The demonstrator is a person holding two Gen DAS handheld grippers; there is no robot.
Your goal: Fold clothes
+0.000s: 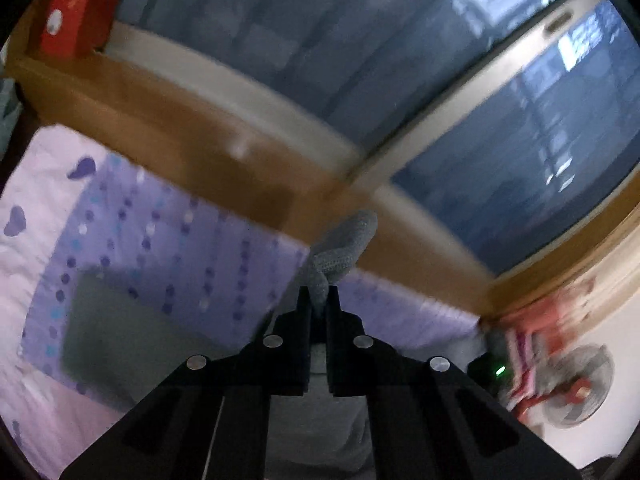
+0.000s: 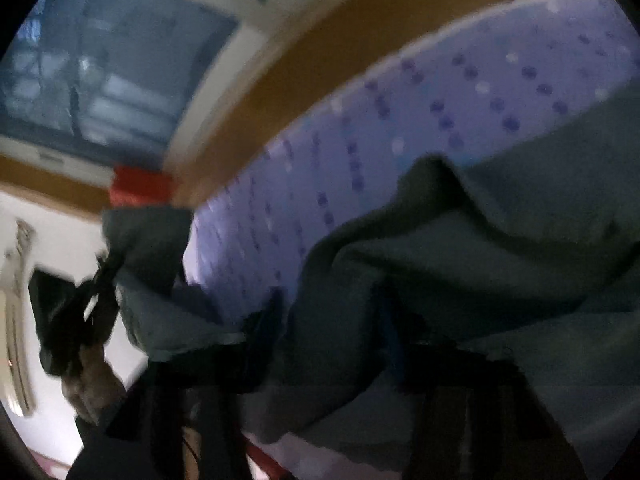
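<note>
Ahead of my left hand-held gripper (image 1: 319, 300), at 12 o'clock, the wooden bed frame (image 1: 160, 120) and the window (image 1: 360, 60) behind it bar the way. Open bedsheet (image 1: 168, 240) lies at 10 o'clock, up to a folded grey garment (image 1: 120, 340) at 9. A fan (image 1: 580, 384) stands at 4 o'clock. In the right wrist view, bunched grey cloth (image 2: 480, 260) fills everything from 3 to 6 o'clock; bare sheet shows only at 1 o'clock.

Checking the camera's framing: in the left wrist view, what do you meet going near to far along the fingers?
Left gripper → grey cloth pinched in it → wooden ledge → window.
</note>
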